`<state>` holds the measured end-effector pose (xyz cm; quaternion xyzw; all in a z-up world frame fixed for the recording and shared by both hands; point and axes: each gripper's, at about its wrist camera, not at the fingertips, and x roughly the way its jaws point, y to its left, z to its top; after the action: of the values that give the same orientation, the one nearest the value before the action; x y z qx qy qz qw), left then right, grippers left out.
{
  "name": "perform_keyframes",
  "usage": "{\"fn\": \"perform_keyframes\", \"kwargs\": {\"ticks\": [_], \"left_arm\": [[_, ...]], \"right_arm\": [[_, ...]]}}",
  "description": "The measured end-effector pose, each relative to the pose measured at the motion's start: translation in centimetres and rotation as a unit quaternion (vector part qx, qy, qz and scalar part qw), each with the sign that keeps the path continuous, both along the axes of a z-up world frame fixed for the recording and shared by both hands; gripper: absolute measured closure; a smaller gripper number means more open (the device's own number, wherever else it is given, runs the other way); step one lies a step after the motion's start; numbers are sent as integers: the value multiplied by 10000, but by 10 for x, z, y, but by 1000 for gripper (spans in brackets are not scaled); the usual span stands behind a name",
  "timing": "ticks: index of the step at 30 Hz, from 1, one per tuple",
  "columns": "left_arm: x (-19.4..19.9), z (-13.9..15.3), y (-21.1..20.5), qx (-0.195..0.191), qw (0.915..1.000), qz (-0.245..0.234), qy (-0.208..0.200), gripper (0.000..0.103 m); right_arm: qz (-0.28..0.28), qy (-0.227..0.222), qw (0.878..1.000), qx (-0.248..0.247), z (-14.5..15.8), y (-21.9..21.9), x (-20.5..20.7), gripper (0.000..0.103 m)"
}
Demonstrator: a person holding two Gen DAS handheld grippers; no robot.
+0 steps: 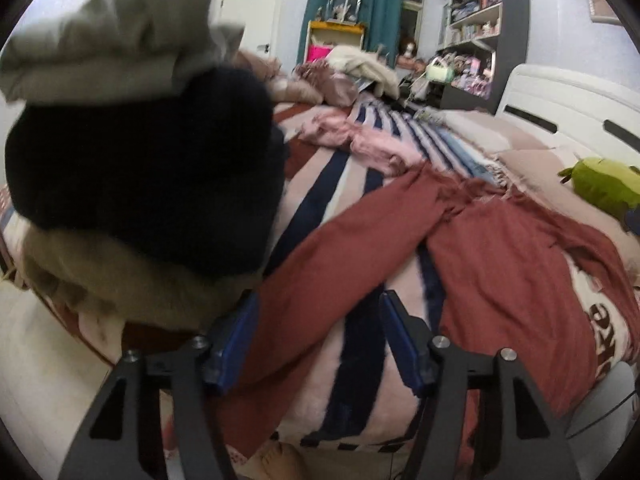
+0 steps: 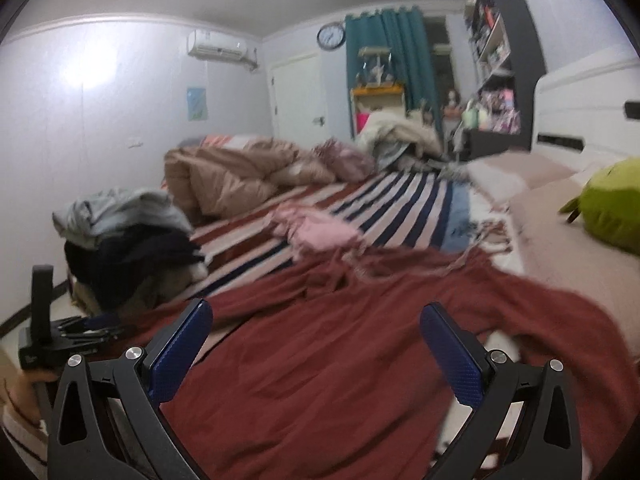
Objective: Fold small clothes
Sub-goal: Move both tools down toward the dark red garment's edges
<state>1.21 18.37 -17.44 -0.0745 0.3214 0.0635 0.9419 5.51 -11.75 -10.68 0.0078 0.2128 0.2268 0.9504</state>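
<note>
- Left tool (image 1: 316,340), half open with nothing gripped, sits over the red garment's (image 1: 352,248) sleeve, which runs diagonally up the bed (image 1: 360,360).
- Right tool (image 2: 316,352), wide open and holding nothing, hovers over the garment's body near the bed's front edge.

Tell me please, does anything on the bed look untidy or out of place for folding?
Yes. The red garment lies wrinkled, one sleeve stretched out toward the pile of folded clothes. A pink garment sits crumpled on the striped blanket behind it. Both grippers, left and right, are open above the red cloth.
</note>
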Motion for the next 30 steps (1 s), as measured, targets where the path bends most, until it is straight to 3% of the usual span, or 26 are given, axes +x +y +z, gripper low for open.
{"fn": "perform_keyframes", "kwargs": {"ticks": [4,8,10,12,17,22,26,30], "left_arm": [[10,-21,5,-56,9996,-19,287,44],[20,-37,6,55,9988,60,489,59],[22,-37,6,59,9989,48,469,69],[22,-34,8,-12,9990,78,444,94],[18,-15,4,-37,9998,38,178,97],[16,42,-27,-20,9977,-360,-579,98],[24,84,-76,-43,9884,-1120,-1028,98],[47,88,-133,-335,9743,-2051,-868,97]], "right_arm": [[-6,335,9992,-238,-19,9,9,0],[-22,358,9991,-239,-22,12,10,0],[-39,297,9993,-234,-22,11,10,0],[-61,279,9993,-230,-23,9,11,0],[-62,324,9993,-185,-22,4,8,0],[-178,320,9993,10,-24,-20,4,0],[-314,295,9988,250,-26,-50,0,0],[-526,236,9979,300,-29,-76,-9,0]]}}
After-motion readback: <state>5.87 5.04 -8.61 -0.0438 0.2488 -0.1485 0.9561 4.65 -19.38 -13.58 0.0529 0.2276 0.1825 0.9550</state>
